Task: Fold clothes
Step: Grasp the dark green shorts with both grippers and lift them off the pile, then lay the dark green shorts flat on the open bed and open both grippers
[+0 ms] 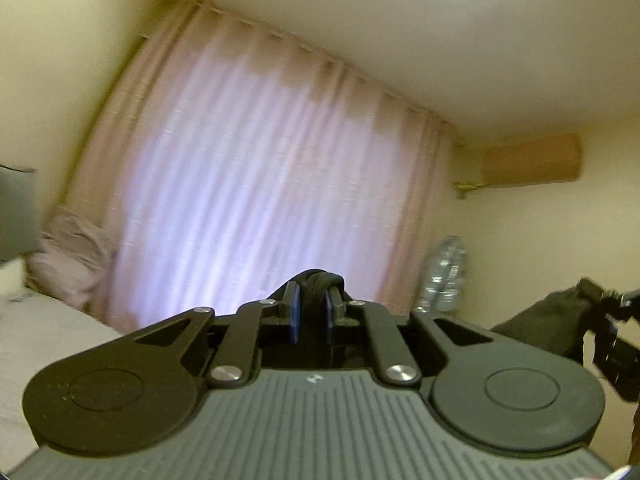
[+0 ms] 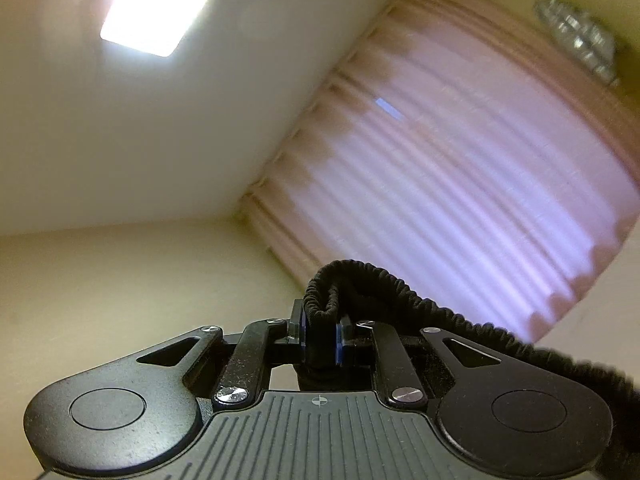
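- Gripping a bunched fold of black fabric garment (image 1: 320, 280), my left gripper (image 1: 313, 312) has its blue-padded fingers (image 1: 294, 316) pressed shut on the cloth, held up in the air before a pale pink pleated curtain (image 1: 256, 184).
- My right gripper (image 2: 321, 336) is likewise clamped on the same garment; its camera shows a black ruched elastic edge (image 2: 440, 316) running from the jaws away to the lower right.
- Only the left view shows the right gripper from outside (image 1: 612, 320), at the far right edge, with dark cloth hanging beside it.
- Only the left view shows a beige bed surface (image 1: 48, 340) at lower left, a pink pillow (image 1: 68, 256) and a wall-mounted air conditioner (image 1: 532, 158).
- Only the right view shows the bright square ceiling light (image 2: 156, 12) in full.
- A shrink-wrapped pack of clear plastic water bottles (image 1: 444, 276) stands by the curtain; their contents are too blurred to tell.
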A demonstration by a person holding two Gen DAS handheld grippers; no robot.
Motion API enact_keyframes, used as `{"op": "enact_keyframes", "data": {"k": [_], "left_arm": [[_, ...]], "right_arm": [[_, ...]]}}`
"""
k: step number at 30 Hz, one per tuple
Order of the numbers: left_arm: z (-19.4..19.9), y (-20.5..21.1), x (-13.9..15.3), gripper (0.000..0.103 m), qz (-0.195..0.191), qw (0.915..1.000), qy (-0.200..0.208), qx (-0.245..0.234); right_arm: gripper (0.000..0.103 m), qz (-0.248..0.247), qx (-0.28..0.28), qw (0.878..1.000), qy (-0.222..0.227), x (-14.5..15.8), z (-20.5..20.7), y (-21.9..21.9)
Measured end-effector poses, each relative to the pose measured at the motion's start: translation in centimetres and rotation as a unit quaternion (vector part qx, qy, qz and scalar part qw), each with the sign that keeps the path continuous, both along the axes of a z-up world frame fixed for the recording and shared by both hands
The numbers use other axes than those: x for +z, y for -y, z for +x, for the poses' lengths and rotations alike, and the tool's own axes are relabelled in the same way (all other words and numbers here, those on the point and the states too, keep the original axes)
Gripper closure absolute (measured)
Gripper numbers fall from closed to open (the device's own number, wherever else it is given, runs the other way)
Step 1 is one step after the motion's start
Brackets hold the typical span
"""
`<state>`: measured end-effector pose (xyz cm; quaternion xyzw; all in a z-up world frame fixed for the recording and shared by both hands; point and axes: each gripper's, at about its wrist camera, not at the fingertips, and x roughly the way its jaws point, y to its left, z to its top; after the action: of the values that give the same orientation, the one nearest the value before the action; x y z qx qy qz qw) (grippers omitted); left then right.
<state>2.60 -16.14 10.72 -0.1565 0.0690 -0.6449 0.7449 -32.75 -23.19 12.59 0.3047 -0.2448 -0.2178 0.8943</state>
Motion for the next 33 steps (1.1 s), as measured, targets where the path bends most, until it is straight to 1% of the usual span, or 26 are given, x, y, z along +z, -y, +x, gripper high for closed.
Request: {"op": "enact_keyframes", "data": {"k": [1, 2, 3, 4, 5, 6, 7, 8, 9, 10, 11, 12, 13, 16, 19, 20, 22, 23, 24, 25, 26, 28, 30, 32, 33], "left_arm": [[-1.4, 1.4, -0.3, 0.094, 0.004, 1.0, 0.001, -0.009], [-2.6, 3.0, -0.4, 0.093, 0.017, 0.9998, 0.006, -0.011], [-3.6, 5.2, -1.2, 0.092, 0.057, 0.9982, 0.018, -0.006], [-4.7, 7.5, -2.0, 0.092, 0.097, 0.9948, 0.029, -0.002], [-5.7, 9.7, -2.9, 0.089, 0.14, 0.9893, 0.041, 0.001], [-6.5, 11.8, -4.6, 0.088, 0.21, 0.9764, 0.052, -0.003], [-7.3, 13.8, -6.3, 0.088, 0.275, 0.9594, 0.062, -0.008], [-7.9, 14.1, -8.3, 0.088, 0.309, 0.9487, 0.067, -0.015], [-8.5, 14.3, -10.3, 0.087, 0.342, 0.9367, 0.072, -0.022], [-9.1, 14.6, -12.3, 0.085, 0.373, 0.9241, 0.076, -0.029], [-9.4, 13.9, -13.9, 0.08, 0.392, 0.9163, 0.079, -0.032], [-9.7, 13.1, -15.5, 0.078, 0.411, 0.9079, 0.077, -0.033], [-9.6, 12.0, -17.1, 0.078, 0.431, 0.8993, 0.067, -0.035], [-9.5, 8.7, -21.3, 0.078, 0.486, 0.8722, 0.037, -0.036], [-9.1, 4.9, -23.7, 0.078, 0.521, 0.8524, 0.028, -0.036], [-9.0, 3.5, -24.4, 0.078, 0.532, 0.8458, 0.027, -0.035], [-9.1, 1.7, -25.0, 0.078, 0.548, 0.8353, 0.028, -0.034], [-9.7, 0.3, -25.0, 0.078, 0.553, 0.8321, 0.031, -0.033], [-9.8, -0.3, -25.0, 0.078, 0.558, 0.8287, 0.035, -0.034], [-9.2, -0.3, -24.9, 0.078, 0.559, 0.8271, 0.039, -0.038], [-8.7, -0.3, -24.8, 0.077, 0.561, 0.8258, 0.044, -0.041], [-8.3, -0.8, -24.2, 0.075, 0.556, 0.8284, 0.056, -0.043], [-7.9, -1.3, -23.6, 0.069, 0.551, 0.8308, 0.068, -0.045], [-7.5, -2.0, -23.6, 0.068, 0.55, 0.8307, 0.074, -0.046], [-7.3, -2.3, -23.5, 0.068, 0.549, 0.8307, 0.077, -0.046]], "right_arm": [[0.091, 0.002, -0.015, 1.0, -0.002, 0.3, -1.8, -0.1], [0.091, 0.014, -0.036, 0.999, -0.005, -0.2, -3.8, -0.3], [0.091, 0.027, -0.057, 0.998, -0.009, -0.7, -5.6, -0.5], [0.091, 0.061, -0.09, 0.994, -0.031, -1.9, -6.6, 0.0], [0.09, 0.095, -0.122, 0.987, -0.054, -3.1, -7.6, 0.4], [0.077, 0.136, -0.148, 0.975, -0.093, -4.6, -7.8, 1.3], [0.059, 0.195, -0.161, 0.956, -0.148, -6.9, -8.4, 2.2], [0.046, 0.252, -0.173, 0.931, -0.202, -9.2, -9.0, 3.1], [0.037, 0.306, -0.184, 0.9, -0.252, -11.4, -9.6, 4.0], [0.037, 0.342, -0.185, 0.879, -0.275, -14.1, -10.1, 3.8], [0.037, 0.363, -0.182, 0.869, -0.283, -15.9, -11.2, 3.0], [0.037, 0.385, -0.179, 0.858, -0.29, -17.7, -12.2, 2.2], [0.037, 0.405, -0.176, 0.847, -0.297, -19.5, -13.2, 1.5], [0.037, 0.439, -0.163, 0.822, -0.324, -22.3, -14.8, -0.6], [0.037, 0.449, -0.169, 0.794, -0.372, -24.5, -14.6, -3.6], [0.037, 0.448, -0.164, 0.789, -0.388, -24.6, -13.9, -4.4], [0.037, 0.445, -0.154, 0.777, -0.417, -24.8, -12.3, -6.0], [0.037, 0.442, -0.148, 0.774, -0.429, -25.2, -11.2, -6.2], [0.037, 0.44, -0.142, 0.77, -0.44, -25.5, -10.2, -6.5], [0.037, 0.437, -0.137, 0.766, -0.451, -25.9, -9.1, -6.8], [0.037, 0.433, -0.131, 0.763, -0.461, -26.2, -8.0, -7.1], [0.037, 0.417, -0.122, 0.768, -0.471, -25.8, -6.1, -8.3], [0.037, 0.401, -0.113, 0.772, -0.48, -25.3, -4.2, -9.5], [0.037, 0.384, -0.104, 0.777, -0.488, -24.9, -2.3, -10.7], [0.037, 0.383, -0.106, 0.776, -0.49, -25.1, -1.9, -11.3]]}}
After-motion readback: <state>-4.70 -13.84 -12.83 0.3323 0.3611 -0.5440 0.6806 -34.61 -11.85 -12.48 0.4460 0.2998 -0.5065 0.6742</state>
